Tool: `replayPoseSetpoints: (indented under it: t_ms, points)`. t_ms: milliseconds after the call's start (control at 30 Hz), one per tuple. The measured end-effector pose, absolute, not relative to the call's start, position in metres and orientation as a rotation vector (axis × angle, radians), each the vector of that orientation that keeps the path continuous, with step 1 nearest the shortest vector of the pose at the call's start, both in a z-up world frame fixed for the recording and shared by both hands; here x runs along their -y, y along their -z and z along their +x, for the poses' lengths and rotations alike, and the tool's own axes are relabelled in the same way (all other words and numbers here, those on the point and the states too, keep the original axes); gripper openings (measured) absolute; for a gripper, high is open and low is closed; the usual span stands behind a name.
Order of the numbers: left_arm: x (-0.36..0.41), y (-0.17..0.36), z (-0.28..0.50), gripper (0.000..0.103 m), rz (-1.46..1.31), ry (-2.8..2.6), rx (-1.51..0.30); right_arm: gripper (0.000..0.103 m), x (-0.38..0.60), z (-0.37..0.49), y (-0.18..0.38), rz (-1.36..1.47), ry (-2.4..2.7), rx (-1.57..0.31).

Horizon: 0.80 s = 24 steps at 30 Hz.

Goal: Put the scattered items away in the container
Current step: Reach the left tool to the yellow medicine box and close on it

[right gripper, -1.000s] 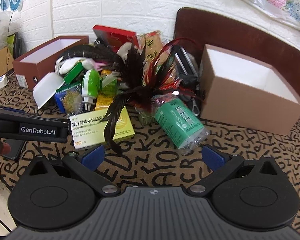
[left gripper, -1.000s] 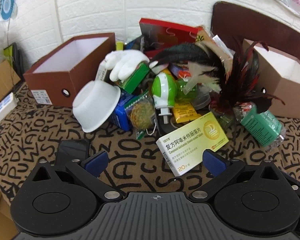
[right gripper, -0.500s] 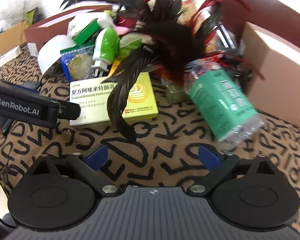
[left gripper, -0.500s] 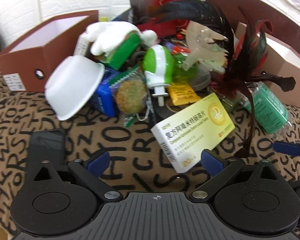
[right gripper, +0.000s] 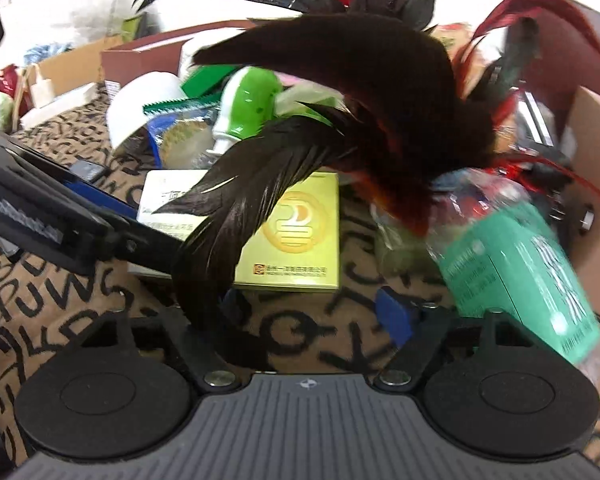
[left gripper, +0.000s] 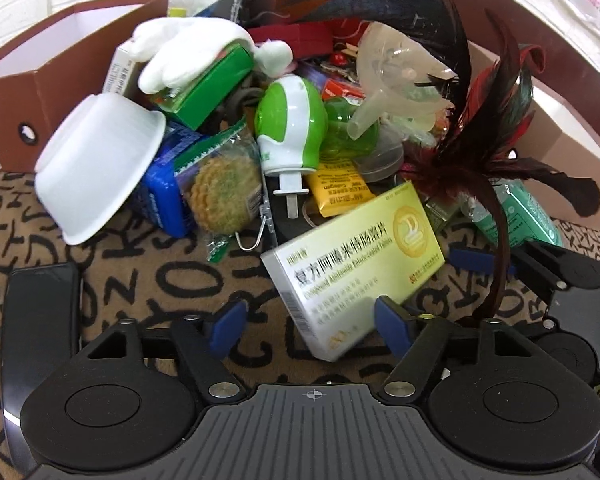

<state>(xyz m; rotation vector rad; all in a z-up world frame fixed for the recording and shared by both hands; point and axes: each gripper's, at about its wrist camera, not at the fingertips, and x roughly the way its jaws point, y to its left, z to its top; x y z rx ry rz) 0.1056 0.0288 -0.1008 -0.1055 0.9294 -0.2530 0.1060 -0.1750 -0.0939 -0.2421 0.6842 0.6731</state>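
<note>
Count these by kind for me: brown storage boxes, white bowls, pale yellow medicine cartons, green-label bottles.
Brown storage boxes: 2
White bowls: 1
Pale yellow medicine cartons: 1
Green-label bottles: 1
Total: 5

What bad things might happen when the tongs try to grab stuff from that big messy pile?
1. The left tongs are closing around just one corner of the yellow box, so it might twist or slip out.
2. The right tongs are closing with a long dark feather drooping in front of them; they may pinch that instead of the green bottle.
3. Both tongs are close together and might bump.
</note>
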Motion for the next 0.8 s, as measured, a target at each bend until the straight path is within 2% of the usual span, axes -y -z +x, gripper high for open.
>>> replayPoseSetpoints:
  t_ms: [167, 233, 267, 333, 400, 467, 700, 800]
  points:
    - [-0.033, 0.105, 0.112, 0.067, -0.153, 0.3, -0.944, 0.049, 0.172, 0.097, 0.088, -0.246, -0.733, -0.678]
    - [-0.034, 0.104, 0.111, 0.062, -0.156, 0.317, -0.945, 0.045, 0.171, 0.089, 0.085, -0.246, -0.77, -0.685]
    - [-0.035, 0.104, 0.11, 0.056, -0.157, 0.325, -0.947, 0.045, 0.17, 0.084, 0.083, -0.254, -0.783, -0.682]
    - [-0.038, 0.103, 0.107, 0.054, -0.159, 0.339, -0.951, 0.045, 0.167, 0.072, 0.08, -0.301, -0.798, -0.675]
    - [-0.043, 0.102, 0.105, 0.064, -0.167, 0.322, -0.948, 0.051, 0.166, 0.065, 0.08, -0.371, -0.779, -0.648]
    - [-0.047, 0.102, 0.108, 0.067, -0.18, 0.306, -0.939, 0.068, 0.165, 0.067, 0.083, -0.439, -0.733, -0.62]
    - [-0.049, 0.1, 0.121, 0.067, -0.197, 0.313, -0.919, 0.068, 0.167, 0.101, 0.085, -0.449, -0.728, -0.596]
    - [-0.05, 0.099, 0.124, 0.057, -0.192, 0.327, -0.918, 0.059, 0.156, 0.106, 0.087, -0.43, -0.758, -0.608]
